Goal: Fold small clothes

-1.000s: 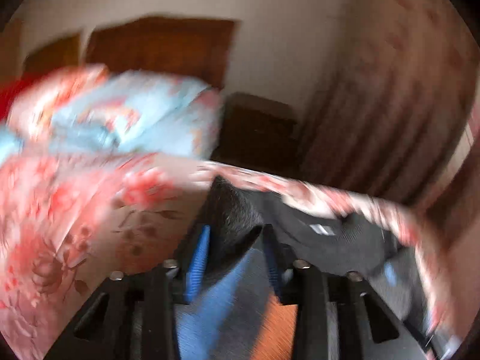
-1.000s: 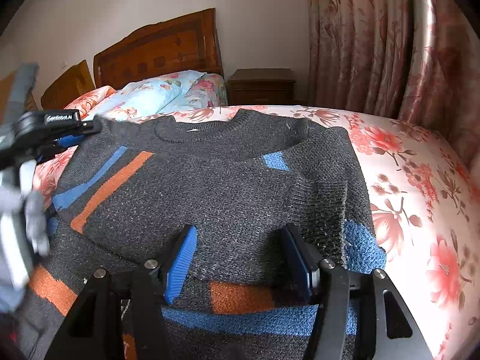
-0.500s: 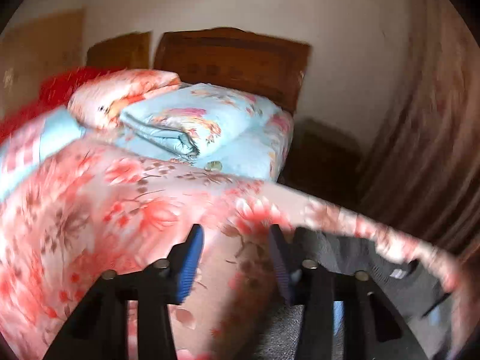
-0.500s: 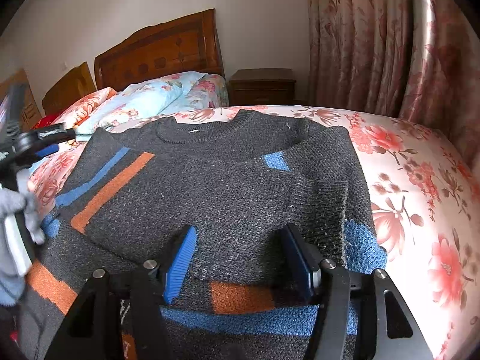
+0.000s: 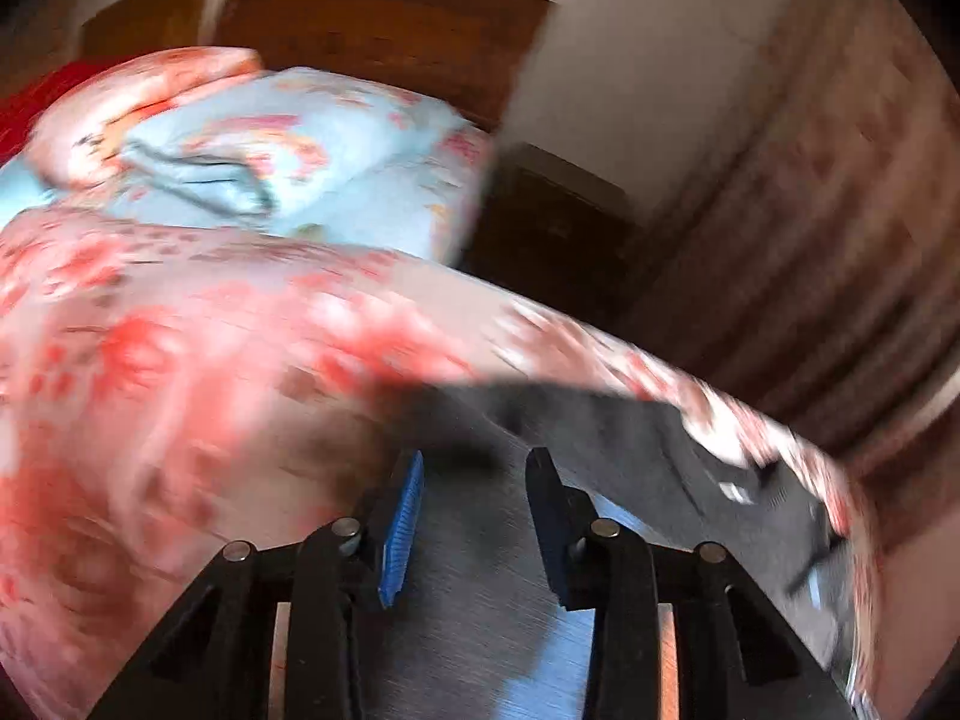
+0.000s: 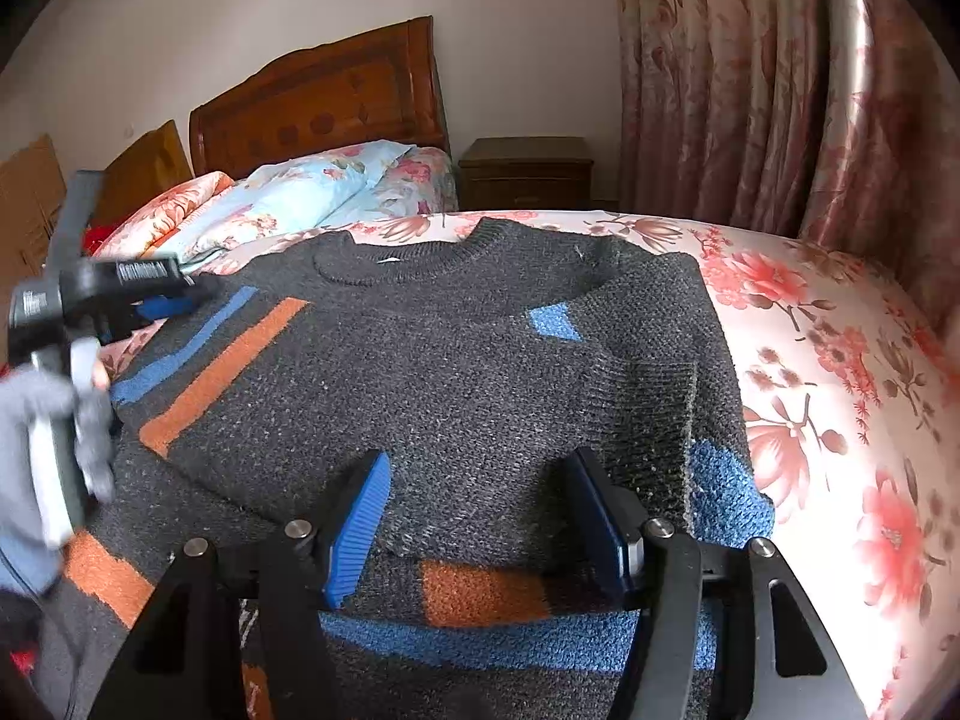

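Sweater: dark grey knit with blue and orange stripes, lying flat on the bed, neckline toward the headboard, its body reaching the bed's near edge.
Right sleeve: folded in across the chest, its ribbed cuff lying near the sweater's right side.
Sweater, left wrist view: a blurred dark sheet under the tool, its far edge against the floral cover.
Left gripper: low over the sweater's left shoulder at the bed's left side; fingers spread, blue pads apart, no cloth between them.
Left gripper, right wrist view: motion-blurred, fingertips at the sweater's left shoulder edge, carried by a grey-gloved hand.
Right gripper: over the sweater's lower half near the bed's near edge; fingers spread wide, pinching nothing, knit visible between them.
Bed cover: pink-white satin with red flowers, bare to the right of the sweater.
Pillows: light blue floral, at the head end.
Nightstand: dark wood, beyond the bed's far right corner.
Curtain: pink floral, along the right.
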`<state>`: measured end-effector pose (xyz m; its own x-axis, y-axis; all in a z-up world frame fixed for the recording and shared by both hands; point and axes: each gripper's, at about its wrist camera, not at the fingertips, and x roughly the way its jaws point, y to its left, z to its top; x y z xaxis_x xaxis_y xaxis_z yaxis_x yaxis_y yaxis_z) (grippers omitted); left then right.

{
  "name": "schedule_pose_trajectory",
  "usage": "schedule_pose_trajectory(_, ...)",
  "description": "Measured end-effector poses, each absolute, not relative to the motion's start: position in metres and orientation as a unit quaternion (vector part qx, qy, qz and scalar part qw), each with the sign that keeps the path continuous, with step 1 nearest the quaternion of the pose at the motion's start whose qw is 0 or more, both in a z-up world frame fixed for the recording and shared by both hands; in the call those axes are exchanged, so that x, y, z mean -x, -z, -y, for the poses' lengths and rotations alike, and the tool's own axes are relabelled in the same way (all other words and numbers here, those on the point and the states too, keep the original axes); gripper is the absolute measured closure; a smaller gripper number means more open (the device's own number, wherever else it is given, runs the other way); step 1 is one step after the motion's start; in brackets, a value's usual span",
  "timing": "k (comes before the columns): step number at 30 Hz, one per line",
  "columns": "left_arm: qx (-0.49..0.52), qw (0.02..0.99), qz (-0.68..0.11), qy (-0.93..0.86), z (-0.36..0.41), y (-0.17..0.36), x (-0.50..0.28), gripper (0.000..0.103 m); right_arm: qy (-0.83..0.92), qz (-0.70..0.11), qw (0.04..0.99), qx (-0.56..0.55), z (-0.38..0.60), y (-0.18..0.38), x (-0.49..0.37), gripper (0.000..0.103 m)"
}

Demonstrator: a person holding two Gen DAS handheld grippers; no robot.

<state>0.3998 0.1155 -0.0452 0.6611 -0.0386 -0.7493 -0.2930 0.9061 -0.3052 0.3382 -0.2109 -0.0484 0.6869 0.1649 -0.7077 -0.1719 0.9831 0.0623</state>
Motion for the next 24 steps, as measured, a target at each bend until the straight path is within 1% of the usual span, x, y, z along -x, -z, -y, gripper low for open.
schedule_pose_trajectory(2, 0.241, 0.877, -0.404, -0.1, -0.138, 0.045, -0.389, 0.071, -0.092, -0.385, 0.918, 0.004, 0.211, 0.048, -0.338, 0.0)
schedule_pose_trajectory(4, 0.258, 0.884, -0.382, -0.08, -0.144, 0.039, -0.374, 0.071, -0.094, -0.385, 0.918, 0.002, 0.212, 0.048, -0.338, 0.0)
schedule_pose_trajectory(7, 0.223, 0.909, -0.351, -0.041, -0.123, 0.022, -0.352, 0.071, -0.094, -0.385, 0.918, 0.002, 0.212, 0.049, -0.339, 0.0)
schedule_pose_trajectory(8, 0.198, 0.918, -0.342, -0.017, -0.106, 0.018, -0.345, 0.069, -0.094, -0.385, 0.918, 0.003, 0.211, 0.049, -0.339, 0.0)
schedule_pose_trajectory(10, 0.144, 0.926, -0.348, 0.01, -0.079, 0.021, -0.343, 0.068, -0.094, -0.385, 0.918, 0.003, 0.211, 0.049, -0.339, 0.0)
schedule_pose_trajectory(12, 0.079, 0.92, -0.384, -0.001, -0.061, 0.036, -0.355, 0.068, -0.093, -0.385, 0.918, 0.004, 0.211, 0.049, -0.338, 0.0)
schedule_pose_trajectory(14, 0.081, 0.91, -0.407, -0.026, -0.062, 0.049, -0.358, 0.069, -0.093, -0.385, 0.918, 0.004, 0.21, 0.048, -0.338, 0.0)
schedule_pose_trajectory(16, 0.115, 0.911, -0.394, -0.039, -0.073, 0.043, -0.352, 0.069, -0.094, -0.385, 0.918, 0.003, 0.21, 0.048, -0.338, 0.0)
schedule_pose_trajectory(18, 0.101, 0.908, -0.39, -0.118, -0.078, 0.037, -0.346, 0.069, -0.094, -0.385, 0.918, 0.002, 0.211, 0.049, -0.338, 0.0)
schedule_pose_trajectory(19, 0.096, 0.908, -0.386, -0.132, -0.077, 0.034, -0.342, 0.073, -0.094, -0.385, 0.918, 0.003, 0.21, 0.049, -0.338, 0.0)
schedule_pose_trajectory(22, 0.091, 0.927, -0.354, -0.08, -0.057, 0.017, -0.325, 0.072, -0.096, -0.385, 0.918, 0.002, 0.211, 0.049, -0.338, 0.0)
schedule_pose_trajectory(24, 0.07, 0.932, -0.355, -0.013, -0.027, 0.011, -0.325, 0.07, -0.096, -0.385, 0.918, 0.003, 0.211, 0.049, -0.339, 0.0)
